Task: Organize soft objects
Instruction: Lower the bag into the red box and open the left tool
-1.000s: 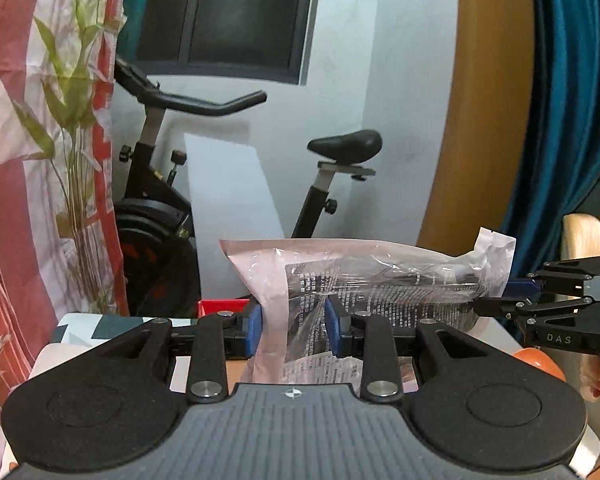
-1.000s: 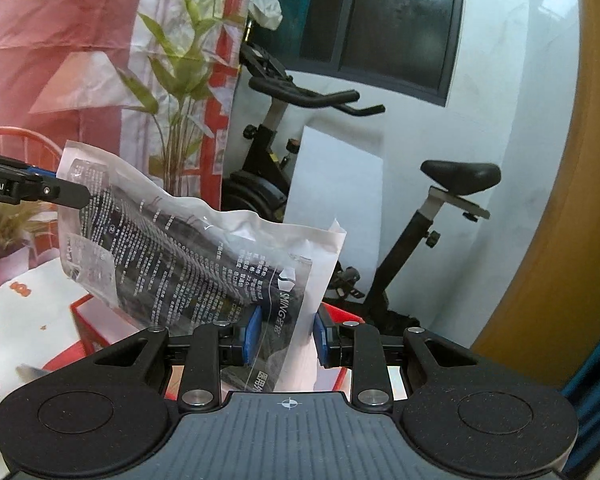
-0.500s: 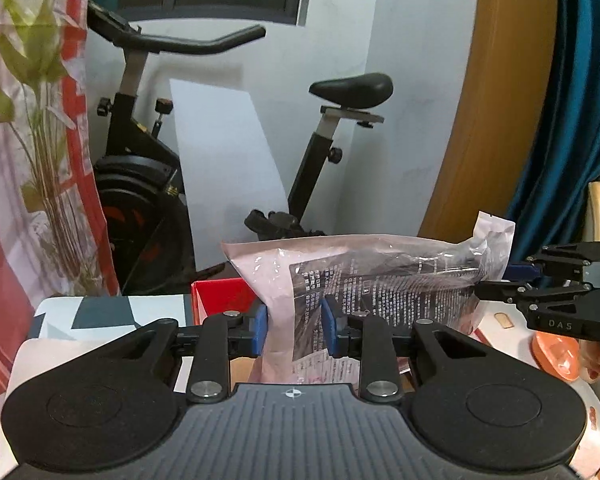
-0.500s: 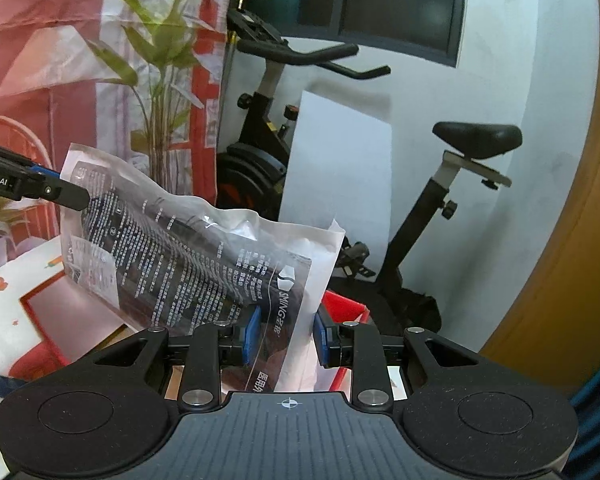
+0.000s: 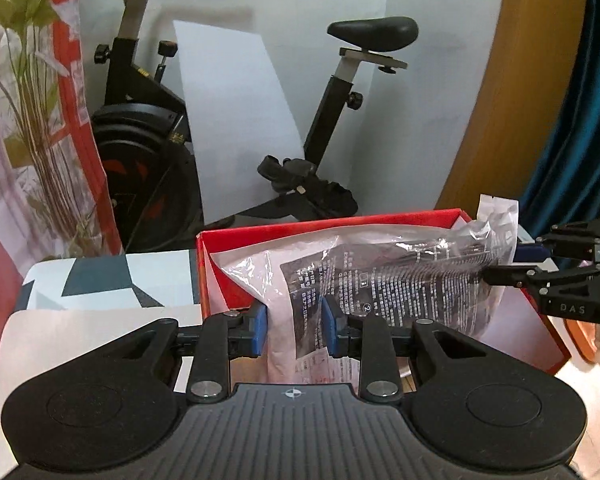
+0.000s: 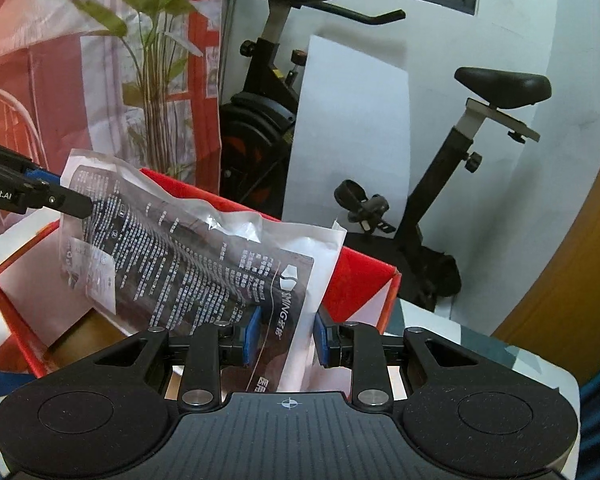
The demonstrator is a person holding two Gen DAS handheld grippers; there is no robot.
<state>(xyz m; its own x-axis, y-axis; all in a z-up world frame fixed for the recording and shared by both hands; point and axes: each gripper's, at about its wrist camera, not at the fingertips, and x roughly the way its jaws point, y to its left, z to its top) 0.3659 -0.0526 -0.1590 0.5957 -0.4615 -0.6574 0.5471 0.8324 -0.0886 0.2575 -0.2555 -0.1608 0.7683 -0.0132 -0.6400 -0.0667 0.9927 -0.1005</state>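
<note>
Currently the task stands at the placing step: the plastic packet (image 5: 400, 276), a soft clear pouch with dark printed text, hangs over the open red box (image 5: 228, 236) but does not yet lie inside it. The box sits at the far edge of the table (image 5: 112, 276), which carries a patterned cloth. What remains, by judgement, is to lower the packet past the red walls, let go at both ends, and withdraw; whether further soft items wait elsewhere cannot be told from these views. The left tool (image 5: 294, 320) is closed to a narrow gap on one end of the packet, with its blue pads (image 5: 260, 324) pressing the film from both sides. The right tool (image 6: 286, 336) grips the opposite end in the same way, jaws narrow and the printed corner pinched between them. The packet spans between the two tools, slightly slack and crumpled in the middle. An exercise bike (image 6: 496, 88) stands on the floor beyond the table.
</note>
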